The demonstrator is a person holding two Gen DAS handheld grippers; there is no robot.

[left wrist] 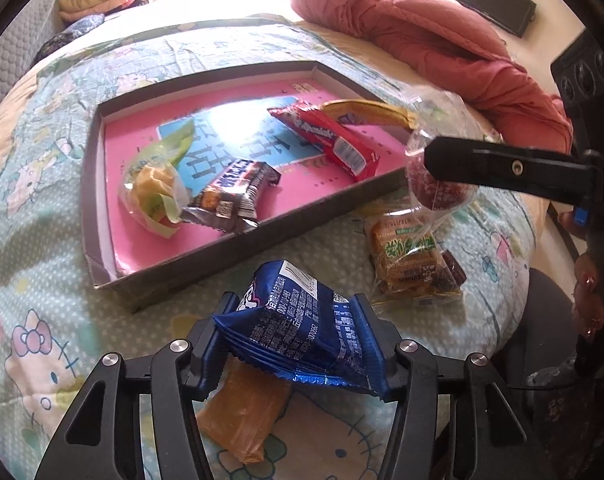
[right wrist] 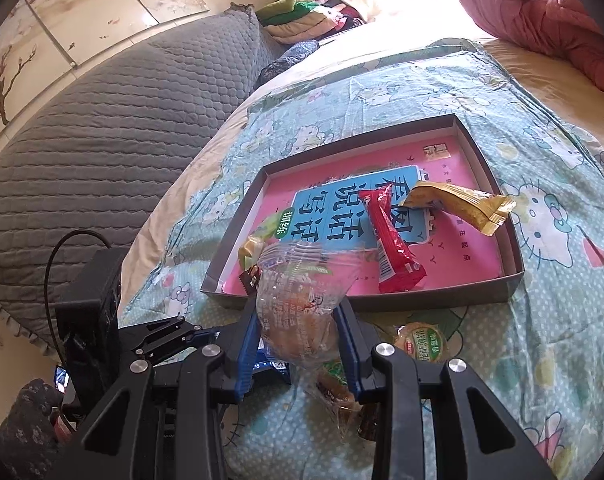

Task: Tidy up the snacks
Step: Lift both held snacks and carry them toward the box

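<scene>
Left view: left gripper (left wrist: 297,344) clamped on a crinkly blue foil pack (left wrist: 302,320), small white print unreadable; amber wrapper (left wrist: 241,416) lies beneath on the quilt (left wrist: 41,280). Shallow grey tray (left wrist: 97,184), pink floor, holds four snacks. Right view: right gripper (right wrist: 302,344) pinches a clear bun bag (right wrist: 297,308) just short of the tray's near wall; centre floor free.
</scene>
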